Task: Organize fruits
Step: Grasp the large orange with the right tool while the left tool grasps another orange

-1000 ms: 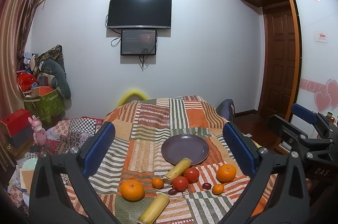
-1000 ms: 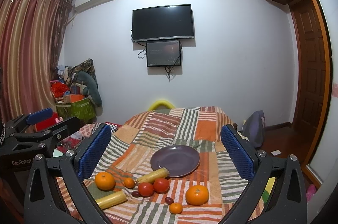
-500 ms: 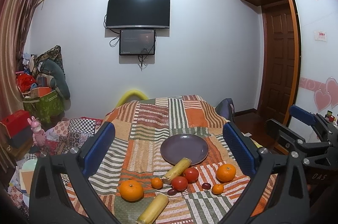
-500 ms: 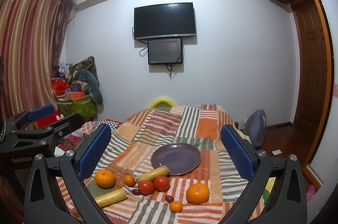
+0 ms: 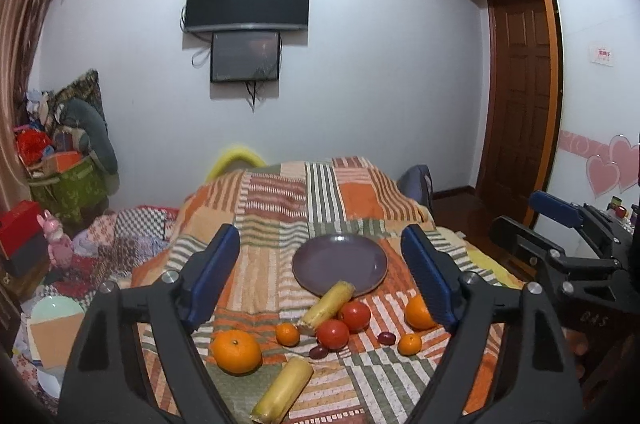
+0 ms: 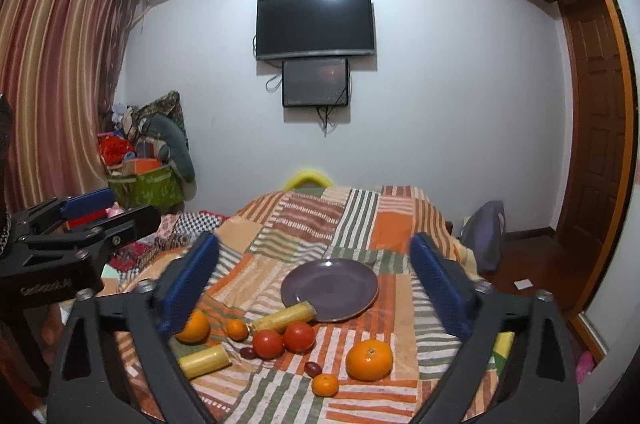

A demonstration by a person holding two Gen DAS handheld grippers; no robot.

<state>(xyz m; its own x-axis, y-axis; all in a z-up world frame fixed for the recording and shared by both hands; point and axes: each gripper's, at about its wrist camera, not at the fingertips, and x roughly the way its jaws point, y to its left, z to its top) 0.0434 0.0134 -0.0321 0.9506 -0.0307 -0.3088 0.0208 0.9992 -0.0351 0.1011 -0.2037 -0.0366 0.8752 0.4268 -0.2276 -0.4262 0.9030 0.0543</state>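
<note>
Both grippers' jaws narrowing, nothing between; left pad hides 1 orange partly.

A bed covered with a striped patchwork blanket is carrying everything. A purple plate is lying near the middle, with one yellow corn cob leaning on its rim. Two tomatoes are sitting just beside that cob. Two big oranges, two small tangerines, two dark dates and a second corn cob are lying around them on the blanket.
</note>
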